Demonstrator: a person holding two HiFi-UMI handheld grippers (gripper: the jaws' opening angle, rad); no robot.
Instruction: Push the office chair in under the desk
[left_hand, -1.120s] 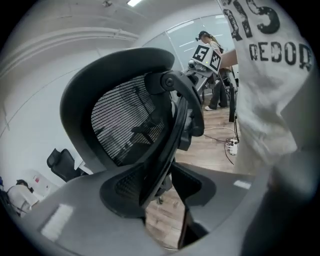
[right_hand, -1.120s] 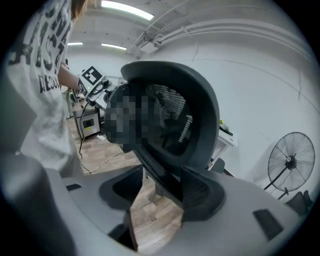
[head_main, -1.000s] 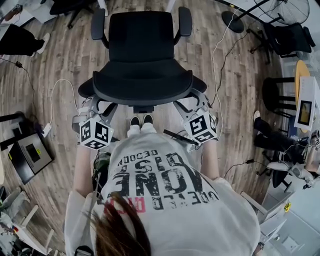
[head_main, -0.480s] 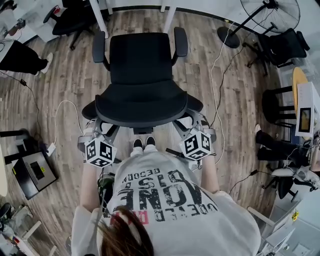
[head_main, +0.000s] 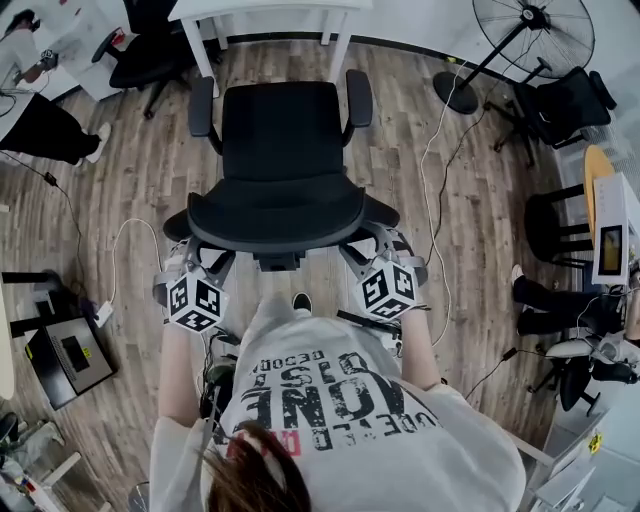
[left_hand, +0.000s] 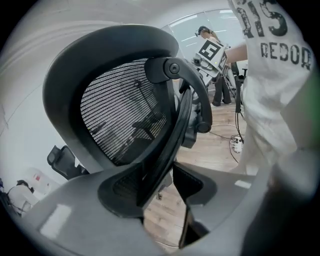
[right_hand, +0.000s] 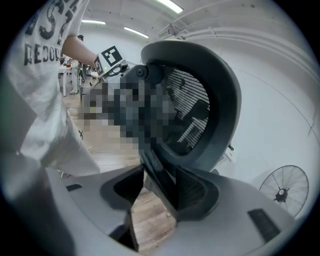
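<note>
ok so both tongs are clamped on the backrest rim. The left tongs (left_hand: 158, 167) have the black edge pinched between the pads, and the right tongs (right_hand: 160, 169) do the same on the other side. In both gripper views the rim crosses the jaws at a slant, so only a thin bit of pad is actually biting. My guess is that's the first thing to go: push hard and one side could slide off the rim.

The office chair (head_main: 280, 140) sits on the wood floor with its seat facing the white counter (head_main: 270, 8). It's near the counter but not under it yet. It's presumably on castors and a swivel, so uneven pressure from the two sides would probably turn it instead of rolling it straight.

Further out, the armrests (head_main: 358, 98) look about as wide as the gap between the counter legs (head_main: 335, 45). If it goes in crooked, an arm could knock a leg.

There's also a white cable (head_main: 430, 150) trailing on the floor just to the right of the chair, and a wheel could snag on it.
</note>
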